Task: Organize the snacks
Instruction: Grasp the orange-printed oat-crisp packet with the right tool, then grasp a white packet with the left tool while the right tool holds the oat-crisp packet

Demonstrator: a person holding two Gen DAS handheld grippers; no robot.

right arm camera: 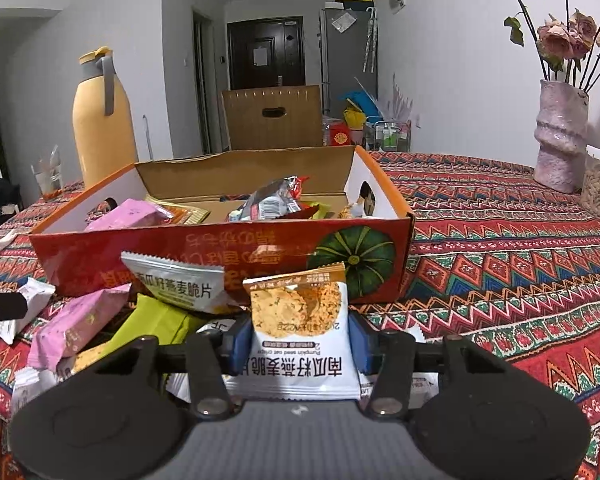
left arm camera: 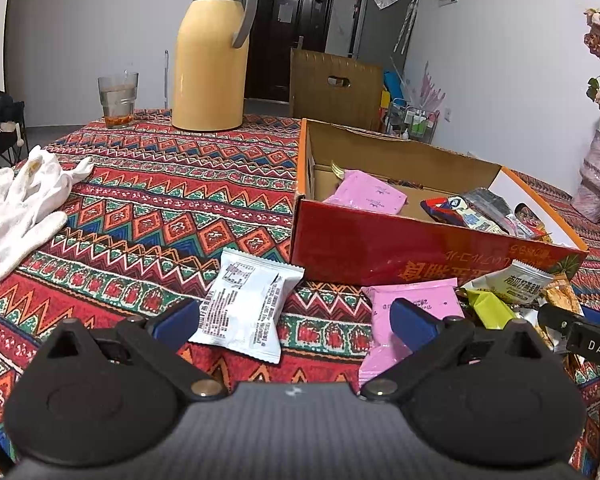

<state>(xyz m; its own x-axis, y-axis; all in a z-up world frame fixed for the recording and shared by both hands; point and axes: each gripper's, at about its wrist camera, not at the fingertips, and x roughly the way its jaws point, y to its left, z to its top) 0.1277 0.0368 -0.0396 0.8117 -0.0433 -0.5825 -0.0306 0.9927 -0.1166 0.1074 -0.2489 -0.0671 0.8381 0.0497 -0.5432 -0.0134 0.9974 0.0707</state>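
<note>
Right tongs (right arm camera: 298, 346) grip an oat crisp packet (right arm camera: 300, 332) just near the red snack box (right arm camera: 220, 248). Left tongs (left arm camera: 296, 322) gape open over a white packet (left arm camera: 246, 306) on the desk (left arm camera: 160, 200).

Red box (right arm camera: 148, 252); zigzag-patterned cloth (right arm camera: 500, 248); yellow flask (left arm camera: 208, 64).

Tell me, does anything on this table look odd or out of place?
Among the snacks, white work gloves lie crumpled on the patterned tablecloth. The roses in the pink vase look dried and wilted. The cardboard snack box sits with its print upside down.
</note>
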